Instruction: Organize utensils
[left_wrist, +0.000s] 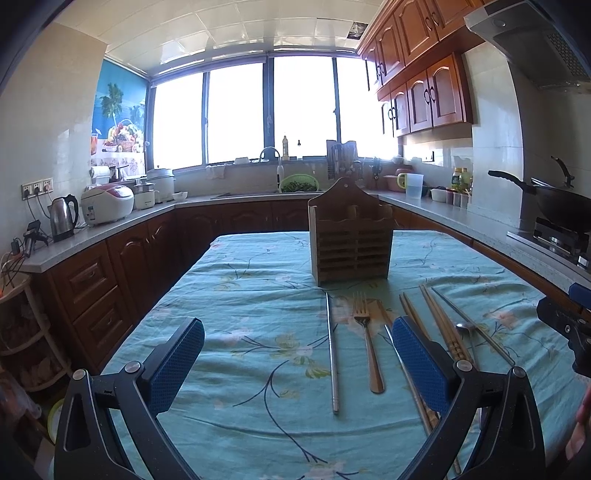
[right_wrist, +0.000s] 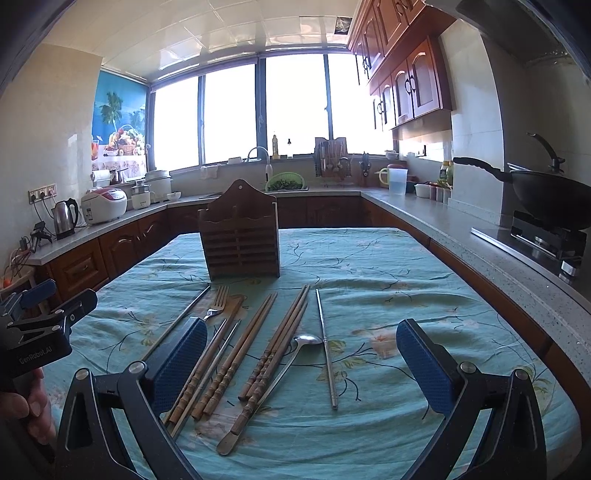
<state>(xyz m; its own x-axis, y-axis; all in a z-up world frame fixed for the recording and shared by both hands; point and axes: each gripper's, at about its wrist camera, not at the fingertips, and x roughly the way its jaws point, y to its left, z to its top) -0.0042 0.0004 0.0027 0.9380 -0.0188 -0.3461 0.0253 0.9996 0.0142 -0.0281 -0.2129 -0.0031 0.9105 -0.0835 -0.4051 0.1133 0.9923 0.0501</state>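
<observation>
A wooden utensil holder (left_wrist: 351, 236) (right_wrist: 240, 236) stands upright on the table with the teal floral cloth (left_wrist: 258, 295) (right_wrist: 369, 266). In front of it lie a metal chopstick (left_wrist: 332, 350), a fork (left_wrist: 364, 332) (right_wrist: 218, 302), several wooden chopsticks (right_wrist: 243, 350) (left_wrist: 439, 325), a spoon (right_wrist: 291, 354) (left_wrist: 467, 332) and another metal chopstick (right_wrist: 327, 350). My left gripper (left_wrist: 295, 365) hovers open above the cloth, near the fork. My right gripper (right_wrist: 301, 365) hovers open over the chopsticks and spoon. Neither holds anything.
Wooden cabinets and a stone counter (left_wrist: 110, 229) run around the table. A kettle (left_wrist: 64, 216) and rice cooker (left_wrist: 107, 203) sit at the left, a wok (right_wrist: 546, 195) on the stove at the right, a sink with a green strainer (left_wrist: 299, 182) under the window.
</observation>
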